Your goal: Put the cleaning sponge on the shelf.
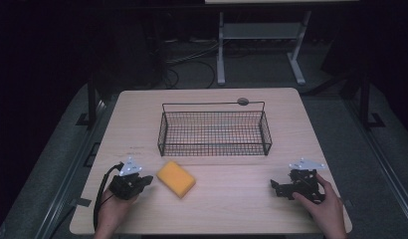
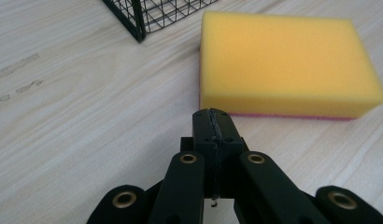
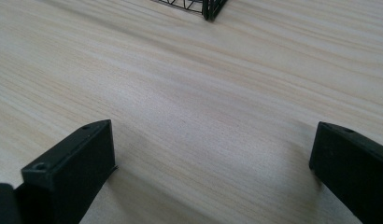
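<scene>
High view above the near edge, facing forward and down over the whole table [image 1: 291,124], both gripper views low and close over the wood, sharing the wire basket's [image 2: 143,18] corners

A black wire basket [image 1: 214,130] stands upright toward the far middle of the pale wooden desk [image 1: 142,107]; a small dark round fitting [image 1: 243,101] sits just behind its rear rim; beyond, a white frame's legs [image 1: 221,55] rest among cables [image 1: 192,55] on the grey floor [image 1: 261,69].
</scene>
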Demonstrator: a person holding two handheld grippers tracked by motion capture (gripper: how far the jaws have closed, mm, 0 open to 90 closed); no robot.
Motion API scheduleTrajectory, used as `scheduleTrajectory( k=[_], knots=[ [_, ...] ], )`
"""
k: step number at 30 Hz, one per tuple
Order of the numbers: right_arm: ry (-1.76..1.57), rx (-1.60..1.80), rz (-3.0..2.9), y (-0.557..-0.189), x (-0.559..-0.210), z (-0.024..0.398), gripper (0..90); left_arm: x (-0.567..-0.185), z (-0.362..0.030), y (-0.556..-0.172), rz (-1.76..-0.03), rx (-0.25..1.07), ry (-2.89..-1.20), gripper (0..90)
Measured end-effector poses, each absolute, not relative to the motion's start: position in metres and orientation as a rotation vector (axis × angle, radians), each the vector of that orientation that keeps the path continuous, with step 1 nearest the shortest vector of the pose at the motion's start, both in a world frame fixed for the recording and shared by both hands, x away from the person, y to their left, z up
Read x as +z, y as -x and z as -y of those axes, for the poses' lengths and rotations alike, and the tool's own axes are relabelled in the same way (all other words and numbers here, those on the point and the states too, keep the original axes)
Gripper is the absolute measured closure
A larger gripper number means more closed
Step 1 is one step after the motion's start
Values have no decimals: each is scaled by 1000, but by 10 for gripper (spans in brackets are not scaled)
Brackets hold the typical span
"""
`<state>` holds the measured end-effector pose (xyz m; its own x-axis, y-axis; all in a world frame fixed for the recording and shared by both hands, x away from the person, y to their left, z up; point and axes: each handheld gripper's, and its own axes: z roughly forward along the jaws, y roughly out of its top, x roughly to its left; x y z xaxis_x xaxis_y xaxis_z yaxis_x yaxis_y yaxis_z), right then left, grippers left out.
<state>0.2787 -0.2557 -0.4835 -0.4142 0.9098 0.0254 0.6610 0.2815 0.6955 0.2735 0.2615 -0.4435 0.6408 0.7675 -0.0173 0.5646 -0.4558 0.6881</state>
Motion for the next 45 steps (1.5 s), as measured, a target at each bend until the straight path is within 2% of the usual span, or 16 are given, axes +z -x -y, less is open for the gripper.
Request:
scheduleTrajectory(
  k=[45],
  knots=[
    [-1420, 904, -2179, -279, -483, 256, 0, -447, -205, -313, -915, 321, -2247, 897]
  ],
)
